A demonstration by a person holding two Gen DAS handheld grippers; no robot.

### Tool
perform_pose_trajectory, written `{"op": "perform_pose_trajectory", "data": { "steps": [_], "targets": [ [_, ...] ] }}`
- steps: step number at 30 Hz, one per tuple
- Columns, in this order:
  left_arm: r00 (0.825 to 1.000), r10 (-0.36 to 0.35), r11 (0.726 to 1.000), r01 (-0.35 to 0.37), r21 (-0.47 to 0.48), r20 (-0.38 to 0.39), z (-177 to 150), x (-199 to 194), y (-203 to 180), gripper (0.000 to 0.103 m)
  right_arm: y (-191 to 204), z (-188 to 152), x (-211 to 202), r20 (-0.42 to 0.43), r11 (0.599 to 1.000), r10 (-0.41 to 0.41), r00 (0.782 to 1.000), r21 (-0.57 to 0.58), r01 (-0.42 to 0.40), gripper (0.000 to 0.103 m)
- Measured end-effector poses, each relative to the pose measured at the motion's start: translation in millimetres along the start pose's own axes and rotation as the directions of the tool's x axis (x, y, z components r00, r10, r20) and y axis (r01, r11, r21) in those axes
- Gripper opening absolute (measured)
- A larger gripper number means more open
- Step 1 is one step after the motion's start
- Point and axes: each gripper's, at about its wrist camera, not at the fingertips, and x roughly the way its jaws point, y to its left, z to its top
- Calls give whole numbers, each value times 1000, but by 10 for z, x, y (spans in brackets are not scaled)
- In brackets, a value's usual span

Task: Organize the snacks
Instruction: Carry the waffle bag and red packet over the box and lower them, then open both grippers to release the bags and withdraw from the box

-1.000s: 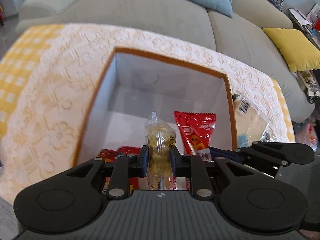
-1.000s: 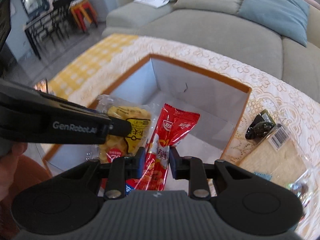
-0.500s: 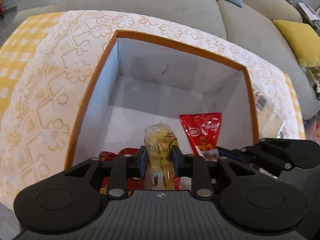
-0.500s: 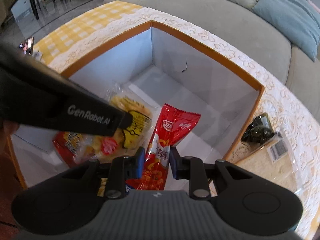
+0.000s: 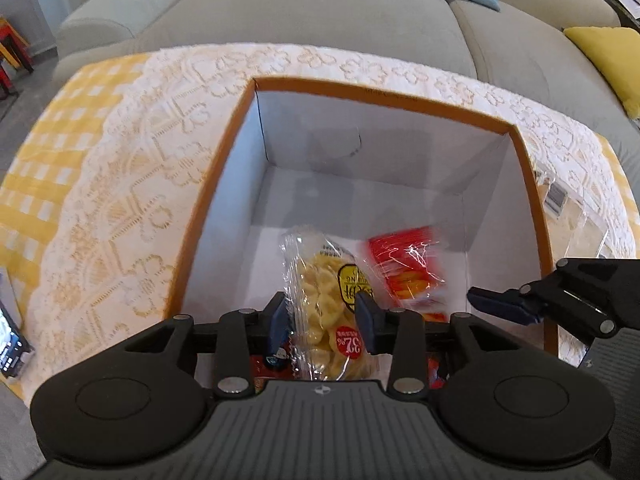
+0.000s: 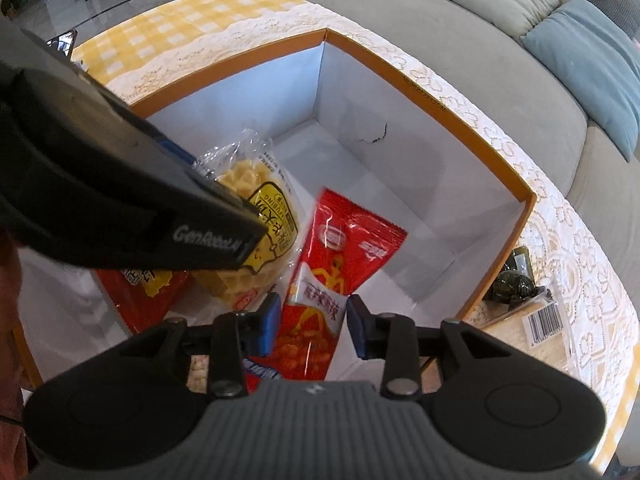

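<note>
An orange-rimmed white box [image 5: 212, 184] stands on the lace-covered table; it also shows in the right wrist view [image 6: 436, 108]. My left gripper [image 5: 322, 316] is open over the box's near end, its jaws spread wider than the clear bag of yellow waffle snacks [image 5: 324, 300] lying between them. My right gripper [image 6: 312, 322] is open, with the red snack packet [image 6: 340, 256] loose between its jaws, tilted inside the box. The yellow bag [image 6: 260, 216] lies beside it, and another red packet [image 6: 140, 296] lies under the left gripper.
On the table right of the box lie a clear barcoded packet [image 6: 544, 320] and a dark green wrapped item [image 6: 512, 280]. A phone [image 5: 10, 336] lies at the table's left edge. A grey sofa [image 5: 320, 8] with blue and yellow cushions is behind.
Both grippers went from shut on their packets to open. The yellow bag and the red packet have dropped and tilted into the box.
</note>
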Motion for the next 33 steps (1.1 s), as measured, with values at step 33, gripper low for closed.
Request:
{"op": "perform_pose_trajectory", "data": {
  "steps": [33],
  "targets": [
    [966,-94,947,12,321,243,-633,-1056,-1374,58,-707,-1588,-1449,322,871,-186,928,491,4,65]
  ]
}}
